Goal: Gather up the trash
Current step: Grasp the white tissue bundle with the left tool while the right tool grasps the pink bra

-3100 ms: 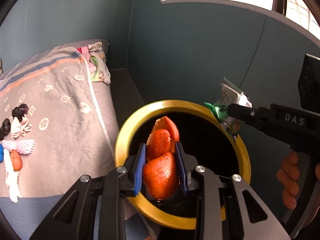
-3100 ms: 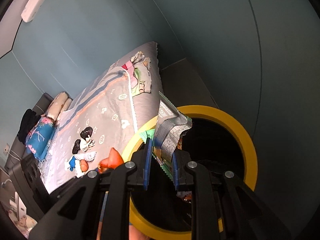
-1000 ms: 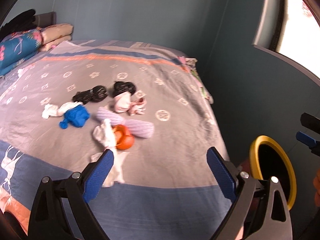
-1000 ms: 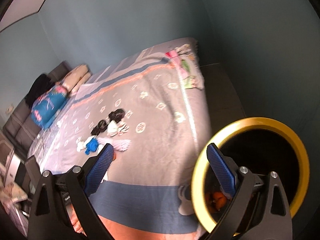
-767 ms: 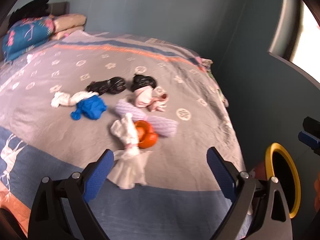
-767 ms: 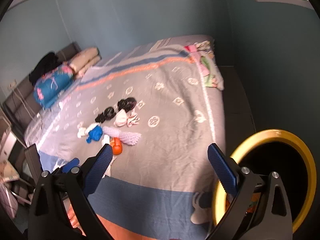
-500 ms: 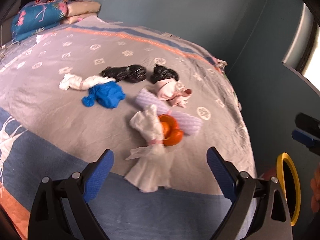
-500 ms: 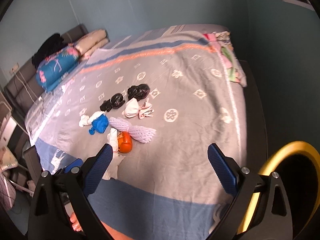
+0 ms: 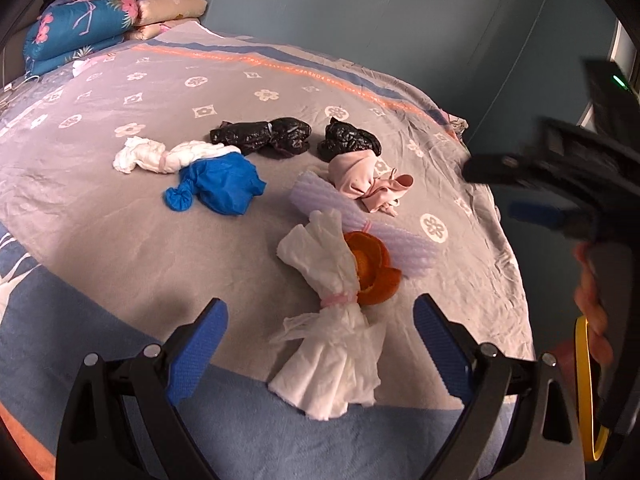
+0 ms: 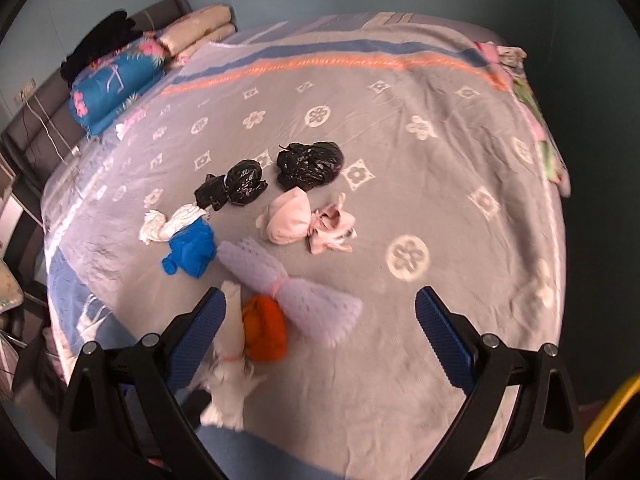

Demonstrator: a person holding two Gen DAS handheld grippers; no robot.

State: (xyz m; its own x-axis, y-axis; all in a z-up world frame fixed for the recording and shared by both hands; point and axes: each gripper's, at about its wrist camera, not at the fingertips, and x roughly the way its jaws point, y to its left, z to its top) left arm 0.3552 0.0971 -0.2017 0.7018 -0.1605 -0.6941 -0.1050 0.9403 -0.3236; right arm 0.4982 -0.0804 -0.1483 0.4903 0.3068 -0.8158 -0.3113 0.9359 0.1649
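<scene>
Both grippers are empty, jaws wide apart, over the bed (image 9: 120, 264). The left gripper (image 9: 320, 344) is reaching for more trash: the white tissue bundle (image 9: 332, 320) lies right between its jaws, with the orange peel (image 9: 372, 268) just past it. Next, I think, it drops lower and squeezes. The right gripper (image 10: 320, 328) hangs above the same pile.

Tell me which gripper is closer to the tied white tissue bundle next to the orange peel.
Left. The left gripper is open right over the white tissue bundle, which lies between its fingers. The right gripper is open too, with the bundle behind its left finger.
</scene>
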